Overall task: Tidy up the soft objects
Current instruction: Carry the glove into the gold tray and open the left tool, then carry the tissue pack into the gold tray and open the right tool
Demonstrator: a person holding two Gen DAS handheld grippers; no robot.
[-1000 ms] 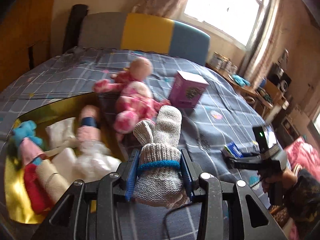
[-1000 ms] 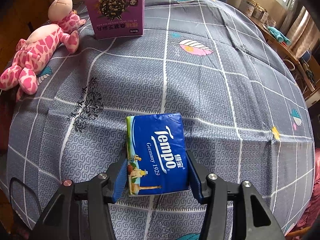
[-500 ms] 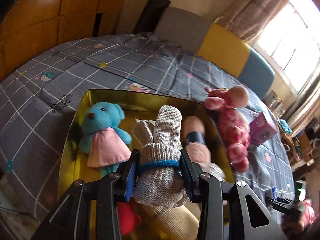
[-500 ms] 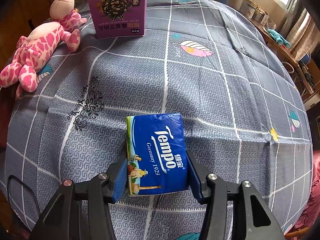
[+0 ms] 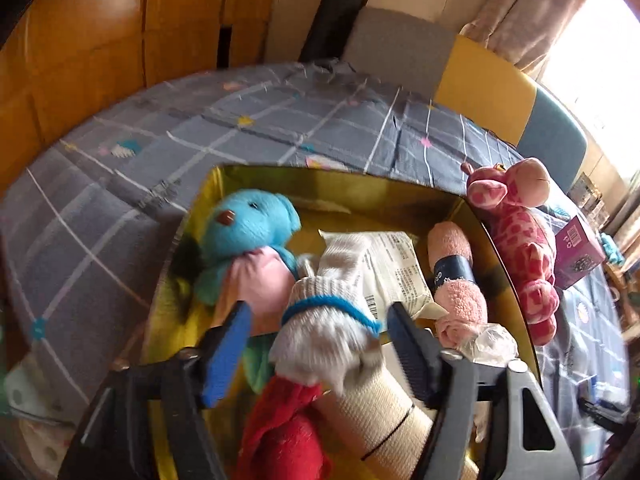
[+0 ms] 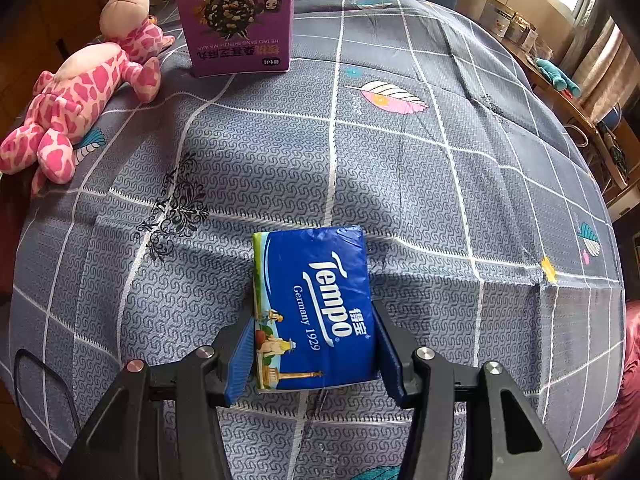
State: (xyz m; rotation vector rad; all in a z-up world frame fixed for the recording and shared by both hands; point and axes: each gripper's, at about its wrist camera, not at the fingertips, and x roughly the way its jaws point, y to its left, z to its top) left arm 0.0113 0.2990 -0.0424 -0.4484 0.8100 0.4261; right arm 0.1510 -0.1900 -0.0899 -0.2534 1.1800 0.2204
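Compared with one second ago, the left gripper [image 5: 316, 344] is no longer over the bedspread beside the pink giraffe toy [image 5: 520, 248]; it now hangs above the yellow box [image 5: 496, 240], and its jaws, which were clamped on the knitted glove [image 5: 328, 320], are opening. The glove is between the blue pads but I see a gap on both sides, so it looks released and is blurred, probably dropping. The right gripper [image 6: 312, 344] has not changed: it holds the blue tissue pack [image 6: 316, 304] at a middle width, low over the grey checked bedspread [image 6: 400, 160].

The glove is inside the outline of the box, above the red cloth [image 5: 288, 428] and the cream roll [image 5: 376, 412], beside the blue teddy [image 5: 248, 240]. Its long axis runs from the cuff near the camera up to the fingertips, which point away, toward the white packet [image 5: 392, 268] and the far wall of the box.

I judge some risks. The box is already crowded, so the glove may land on top of the pile and roll, or hang over the near rim. The knit may also catch on a ribbed pad when the gripper goes away and be pulled out again. The tissue pack is held only at its near end, so it can tilt or slip if it is carried quickly.
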